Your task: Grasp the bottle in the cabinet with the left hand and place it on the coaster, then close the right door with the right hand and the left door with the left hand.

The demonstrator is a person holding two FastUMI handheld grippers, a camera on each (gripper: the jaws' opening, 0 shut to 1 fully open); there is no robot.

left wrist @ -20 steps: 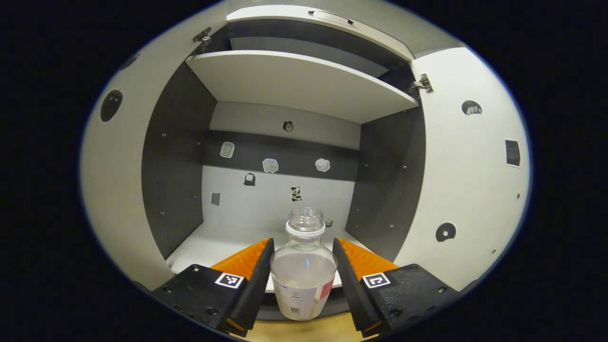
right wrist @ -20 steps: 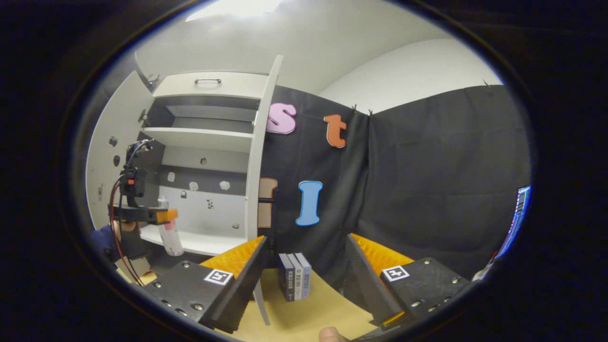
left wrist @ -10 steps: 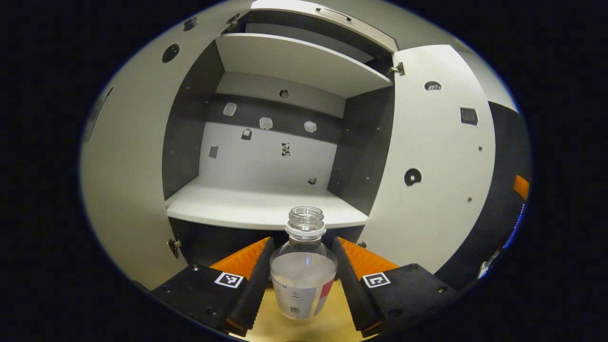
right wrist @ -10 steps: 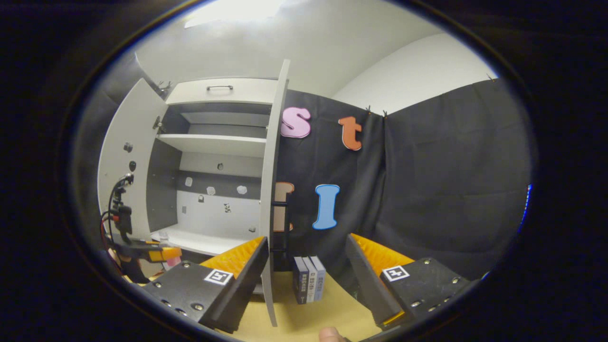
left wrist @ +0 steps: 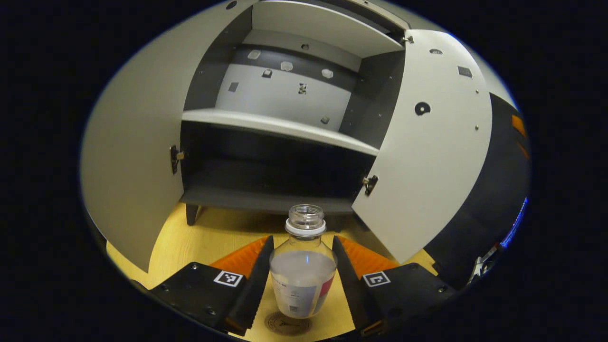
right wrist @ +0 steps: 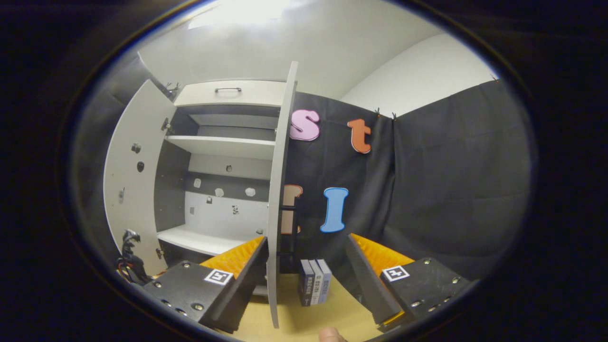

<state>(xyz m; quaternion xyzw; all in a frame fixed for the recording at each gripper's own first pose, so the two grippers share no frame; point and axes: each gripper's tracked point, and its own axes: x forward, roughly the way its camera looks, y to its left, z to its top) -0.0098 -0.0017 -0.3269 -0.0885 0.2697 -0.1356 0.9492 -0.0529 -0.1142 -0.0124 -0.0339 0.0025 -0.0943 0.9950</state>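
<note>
Left tool (left wrist: 302,278) pinches the bottle (left wrist: 303,275) above the coaster (left wrist: 287,324); release off-center and you'll tip it.

Both views are lit evenly from above; a bright ceiling glare (right wrist: 237,9) is seen in the right gripper view. Straight edges are bent by fisheye distortion. The cabinet's lower compartment (left wrist: 270,171) is left in deep shadow.

- Left gripper view: left door (left wrist: 137,156) at 9 o'clock and right door (left wrist: 427,152) at 3 o'clock stand open; bare tabletop (left wrist: 218,232) between them
- Right gripper view: right door's edge (right wrist: 278,213) and books (right wrist: 314,287) stand at 12 o'clock
</note>
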